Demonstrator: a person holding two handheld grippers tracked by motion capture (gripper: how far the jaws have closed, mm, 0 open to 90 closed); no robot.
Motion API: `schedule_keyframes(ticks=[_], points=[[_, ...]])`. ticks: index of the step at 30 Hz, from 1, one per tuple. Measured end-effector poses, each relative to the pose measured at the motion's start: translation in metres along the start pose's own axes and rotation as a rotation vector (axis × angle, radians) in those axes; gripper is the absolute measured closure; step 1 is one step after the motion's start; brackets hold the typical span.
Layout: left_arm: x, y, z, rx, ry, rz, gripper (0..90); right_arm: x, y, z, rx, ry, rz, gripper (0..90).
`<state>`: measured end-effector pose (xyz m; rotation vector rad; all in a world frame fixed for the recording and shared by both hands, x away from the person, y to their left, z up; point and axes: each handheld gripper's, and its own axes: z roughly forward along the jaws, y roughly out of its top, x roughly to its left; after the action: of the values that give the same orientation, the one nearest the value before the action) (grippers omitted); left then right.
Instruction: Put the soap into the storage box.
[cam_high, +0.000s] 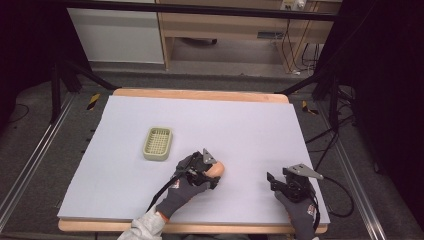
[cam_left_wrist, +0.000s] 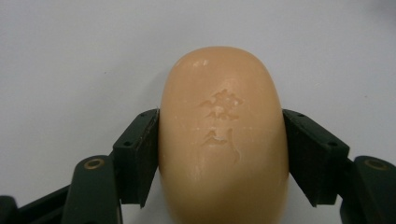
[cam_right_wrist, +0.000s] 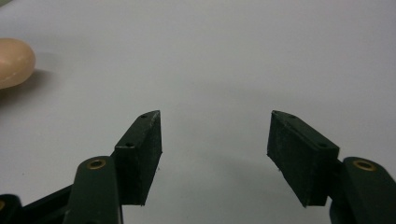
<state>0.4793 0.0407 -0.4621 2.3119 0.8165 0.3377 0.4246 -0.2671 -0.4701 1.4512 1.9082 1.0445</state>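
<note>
A green slotted soap dish (cam_high: 158, 143) sits left of centre on the table (cam_high: 250, 125). Just right and nearer, the left gripper (cam_high: 216, 172) is clamped on the peach soap bar (cam_left_wrist: 223, 135). Well right, the right gripper (cam_high: 272, 181) rests with jaws apart, holding nothing.

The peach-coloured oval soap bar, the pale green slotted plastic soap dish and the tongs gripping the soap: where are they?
Peach-coloured oval soap bar (cam_left_wrist: 222, 135): left gripper view, embossed top face.
Pale green slotted plastic soap dish (cam_high: 157, 143): high view, slotted floor.
Left tongs (cam_high: 212, 176): high view, between the tips.
</note>
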Motion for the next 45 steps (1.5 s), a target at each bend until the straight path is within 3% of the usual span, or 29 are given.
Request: schedule_keyframes(ticks=[27,45], points=[[0.014,-0.001,-0.041,-0.040,0.012,-0.006,31.7,0.000,0.000,0.000,-0.002,-0.002,0.001,35.5],[0.043,-0.020,-0.071,-0.083,0.055,-0.072,31.7,-0.001,0.000,0.000,-0.002,0.001,0.002,35.4]])
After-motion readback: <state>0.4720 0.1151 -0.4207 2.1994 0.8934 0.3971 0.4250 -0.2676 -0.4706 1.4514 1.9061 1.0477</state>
